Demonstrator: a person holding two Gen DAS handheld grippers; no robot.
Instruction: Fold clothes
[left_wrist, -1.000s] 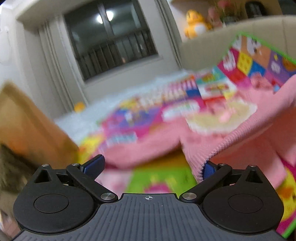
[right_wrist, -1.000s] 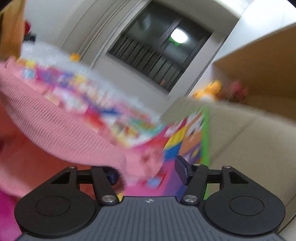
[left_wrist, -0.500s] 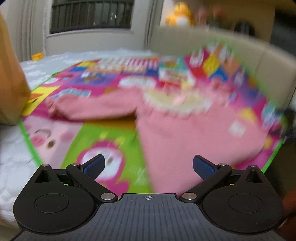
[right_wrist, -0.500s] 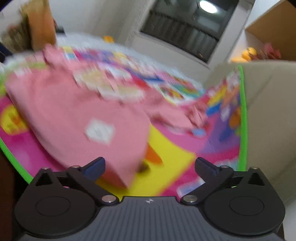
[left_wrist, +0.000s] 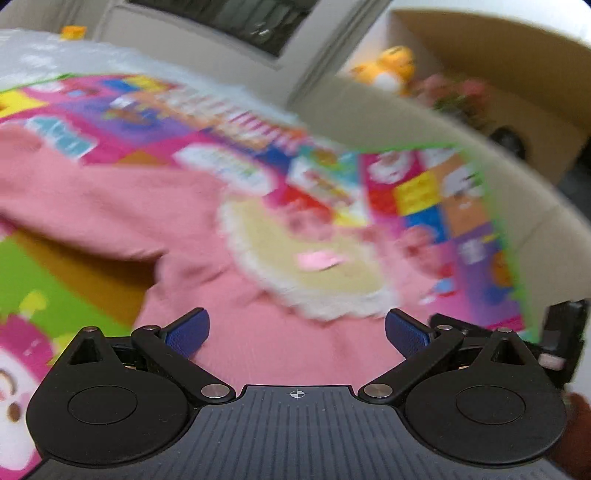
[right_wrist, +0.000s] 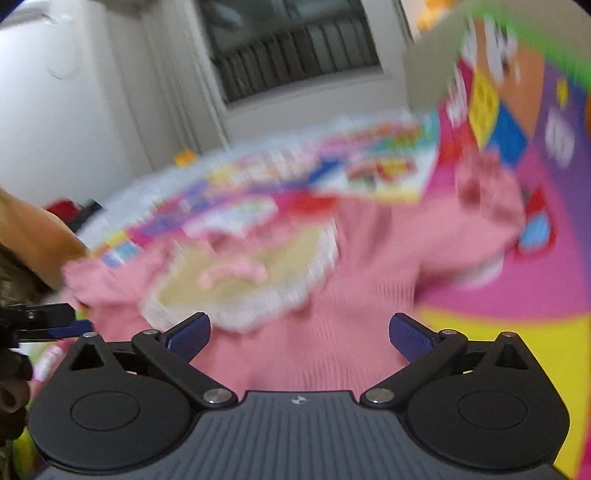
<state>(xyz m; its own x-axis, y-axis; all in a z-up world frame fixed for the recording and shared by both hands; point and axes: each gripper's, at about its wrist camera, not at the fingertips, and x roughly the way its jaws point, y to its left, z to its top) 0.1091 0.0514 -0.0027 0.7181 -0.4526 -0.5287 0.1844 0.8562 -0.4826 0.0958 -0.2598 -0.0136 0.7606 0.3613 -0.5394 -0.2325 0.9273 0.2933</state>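
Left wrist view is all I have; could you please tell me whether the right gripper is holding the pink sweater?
Observer: No. The right gripper is open, with its fingers wide apart and nothing between them. The pink sweater lies flat beyond them.
Operator: Thank you. Is anything lying off the mat that I cannot see?
Observer: Yes. A red item sits beyond the play mat, near the white wall. It is too blurred to identify.

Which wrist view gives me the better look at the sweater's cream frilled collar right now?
The left wrist view: the collar lies nearly whole ahead of the open left gripper, though blurred. The right wrist view also shows the collar, but smeared more and partly cut off by a finger of the open right gripper.
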